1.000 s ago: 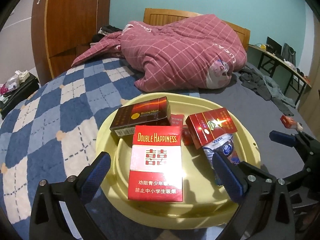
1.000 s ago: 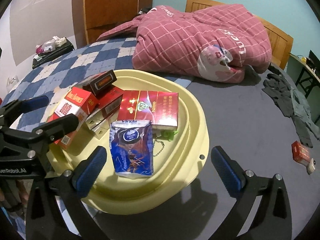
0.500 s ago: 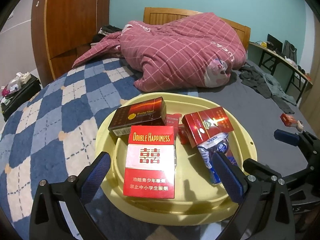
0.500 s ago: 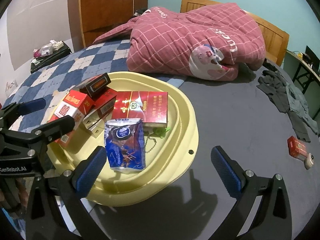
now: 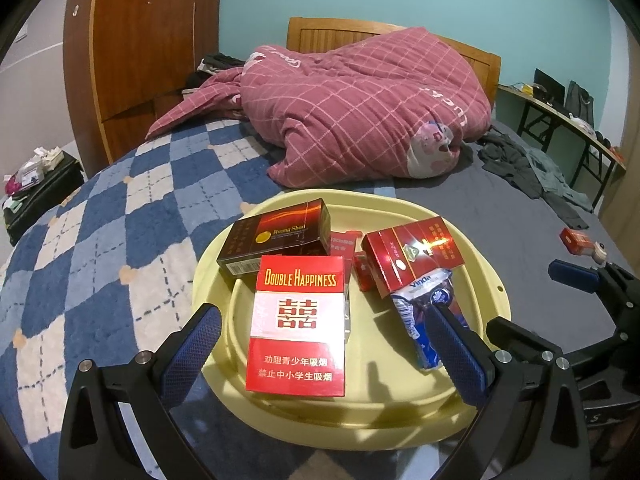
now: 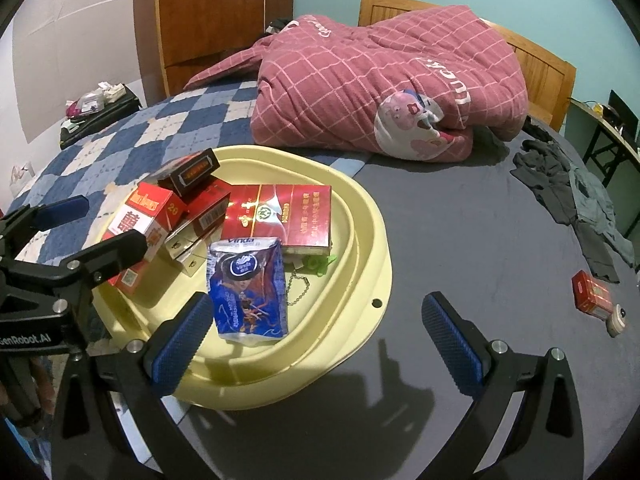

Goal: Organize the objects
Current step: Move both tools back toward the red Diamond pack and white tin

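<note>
Landmark: a pale yellow tray (image 5: 486,268) (image 6: 372,240) is set on the bed, partly on the blue checked blanket (image 5: 100,240) and partly on the dark grey sheet (image 6: 460,240).
Left gripper (image 5: 324,354) (image 6: 98,226): held wide open over the near rim of the tray; nothing is gripped. A Double Happiness pack (image 5: 298,324) (image 6: 144,224) is seen between its blue pads (image 5: 192,350), untouched as far as can be told.
Right gripper (image 6: 316,344) (image 5: 532,304): held wide open at the tray's near right edge; nothing is held.
Tray contents: a dark Huang Shan pack (image 5: 276,236) (image 6: 190,172) rests at the back on other packs; a red carton (image 5: 414,256) (image 6: 280,216) lies to the right; a blue Vinda tissue packet (image 5: 430,308) (image 6: 248,288) overlaps its near end. A ball chain with a green tag (image 6: 316,264) is seen beside the packet.
Outside tray: a small red box (image 6: 592,294) (image 5: 574,240) lies on the sheet, well to the tray's right, with a small round object (image 6: 616,320) just beside it.
Beyond tray: a pink checked quilt (image 5: 360,112) (image 6: 380,84) is heaped.
</note>
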